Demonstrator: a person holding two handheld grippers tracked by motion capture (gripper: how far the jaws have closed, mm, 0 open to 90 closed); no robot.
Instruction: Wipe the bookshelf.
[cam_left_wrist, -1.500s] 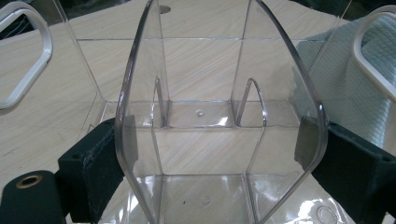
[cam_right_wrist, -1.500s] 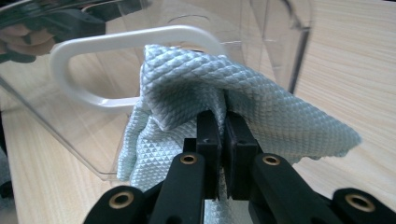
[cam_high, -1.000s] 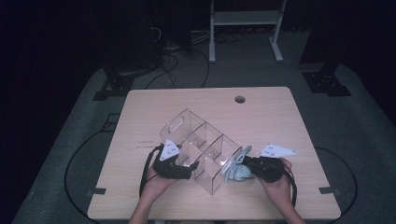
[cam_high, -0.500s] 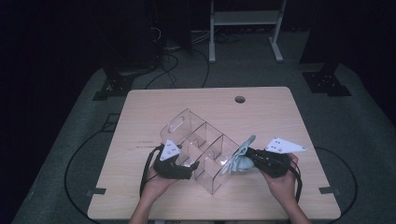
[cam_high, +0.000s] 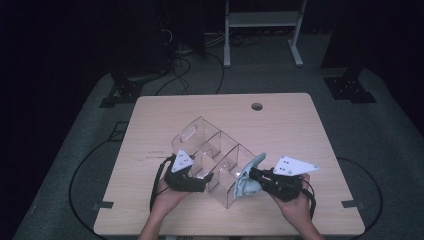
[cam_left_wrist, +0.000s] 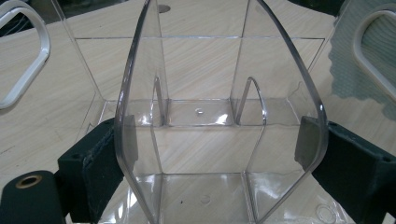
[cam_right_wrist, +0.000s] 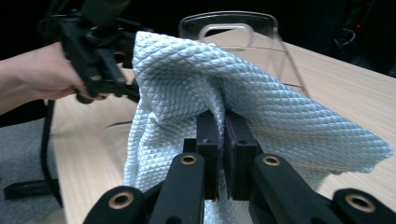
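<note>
While clear acrylic organizer (cam_high: 215, 155) stands braced, quilted blue cloth (cam_right_wrist: 187, 88) bunches

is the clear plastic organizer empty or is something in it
Empty: the left claw view looks through the clear plastic divided organizer to bare compartment floors, and the pale blue quilted cloth is pinched outside it in the right claw.

My two grippers are black: the left gripper (cam_high: 204, 179) and the right gripper (cam_right_wrist: 223, 140), with brass-coloured rivets low in the right gripper view and a pale grey plate on top of each in the high view. The cloth (cam_right_wrist: 261, 107) I pinch is light blue with a fine quilted diamond pattern. The organizer (cam_left_wrist: 219, 116) is clear, colourless plastic. The table (cam_high: 280, 120) is pale wood with a fine grain, on a dark grey floor (cam_high: 380, 130).
</note>
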